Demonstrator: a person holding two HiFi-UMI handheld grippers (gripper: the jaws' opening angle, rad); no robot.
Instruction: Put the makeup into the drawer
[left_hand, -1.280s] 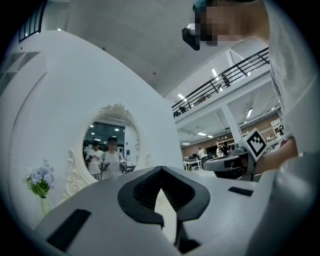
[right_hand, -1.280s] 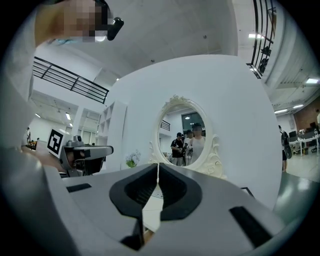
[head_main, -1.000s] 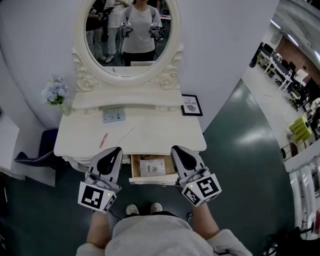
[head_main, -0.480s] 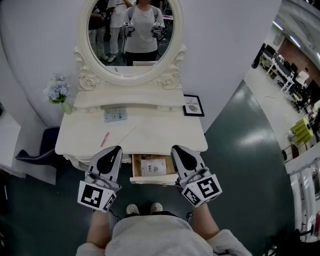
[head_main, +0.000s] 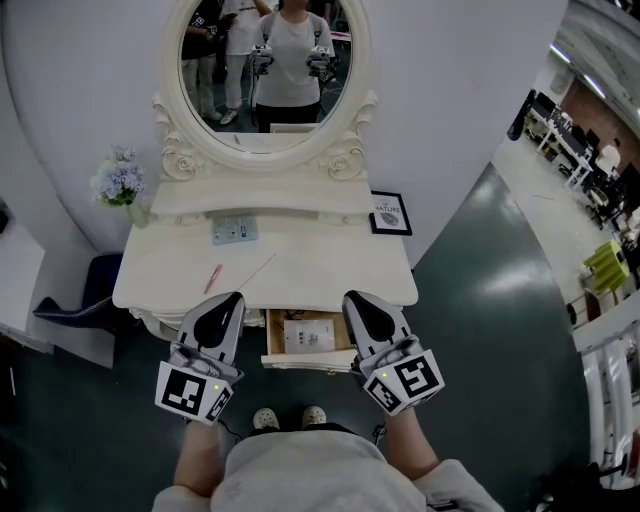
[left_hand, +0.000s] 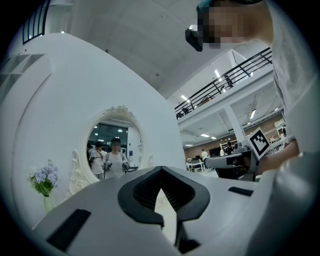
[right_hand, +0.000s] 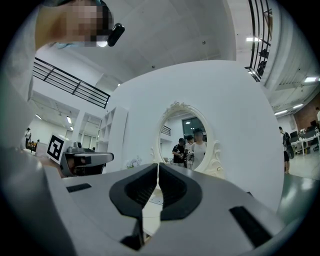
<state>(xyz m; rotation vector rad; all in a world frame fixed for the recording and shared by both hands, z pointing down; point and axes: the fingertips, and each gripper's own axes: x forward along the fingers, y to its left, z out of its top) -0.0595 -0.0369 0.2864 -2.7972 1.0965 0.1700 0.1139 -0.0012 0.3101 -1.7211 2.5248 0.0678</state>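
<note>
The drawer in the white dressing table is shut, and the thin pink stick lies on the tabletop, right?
Not quite. The head view shows the wooden drawer pulled open, not shut. The thin pink stick does lie on the white dressing table.

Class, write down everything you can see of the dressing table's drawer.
The drawer stands pulled open from the middle of the front of the cream dressing table. Its inner walls look like pale brown wood, and its front edge is cream like the table. A flat white packet with small print lies inside on its floor. Nothing else can be seen touching it.
</note>
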